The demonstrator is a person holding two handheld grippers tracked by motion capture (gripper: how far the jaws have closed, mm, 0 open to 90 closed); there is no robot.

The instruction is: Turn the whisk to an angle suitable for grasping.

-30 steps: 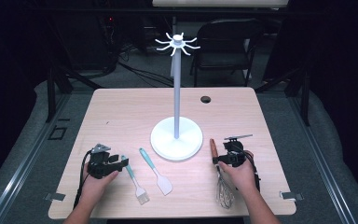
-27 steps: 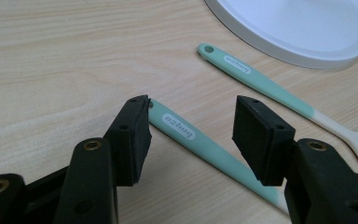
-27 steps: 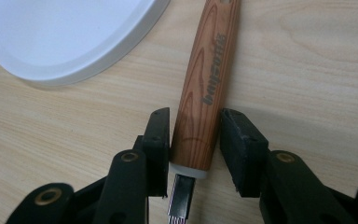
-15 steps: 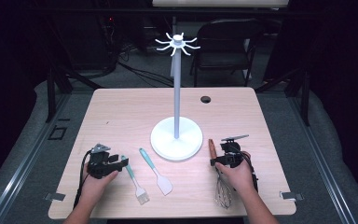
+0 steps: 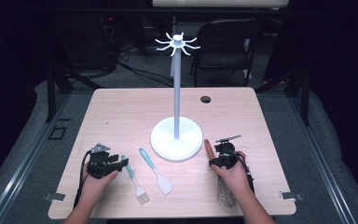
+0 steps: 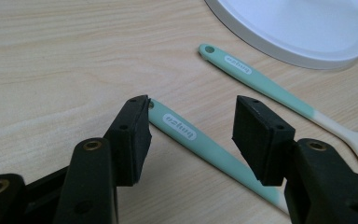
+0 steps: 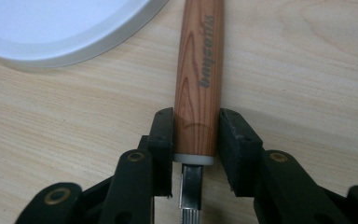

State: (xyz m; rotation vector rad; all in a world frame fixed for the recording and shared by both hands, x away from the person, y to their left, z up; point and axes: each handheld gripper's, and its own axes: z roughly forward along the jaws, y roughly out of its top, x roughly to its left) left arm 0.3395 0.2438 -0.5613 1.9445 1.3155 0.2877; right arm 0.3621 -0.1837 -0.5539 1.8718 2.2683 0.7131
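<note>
High view: a white hook stand (image 5: 176, 135) occupies the centre of the tabletop (image 5: 121, 112); the left gripper (image 5: 121, 162) rests at the handle end of a mint-handled brush (image 5: 134, 179), a mint-handled spatula (image 5: 156, 171) lies just beside it, and the right gripper (image 5: 210, 158) sits at the wooden handle of a whisk (image 5: 223, 191), near the stand's base. The step in hand appears to be the grasp phase, ahead of hanging the utensils on the stand. Left gripper view: the left gripper (image 6: 191, 128) is wide open, straddling the brush handle (image 6: 200, 144) with clearance on the right jaw; next move requires closing on it. Both mint handles carry a white oval label, text inverted and not reliably legible. Right gripper view: the right gripper (image 7: 196, 133) is closed against both sides of the whisk handle (image 7: 200, 79), lying flat on the tabletop; next move requires a lift. Handle lettering is inverted and cannot be read with certainty.
</note>
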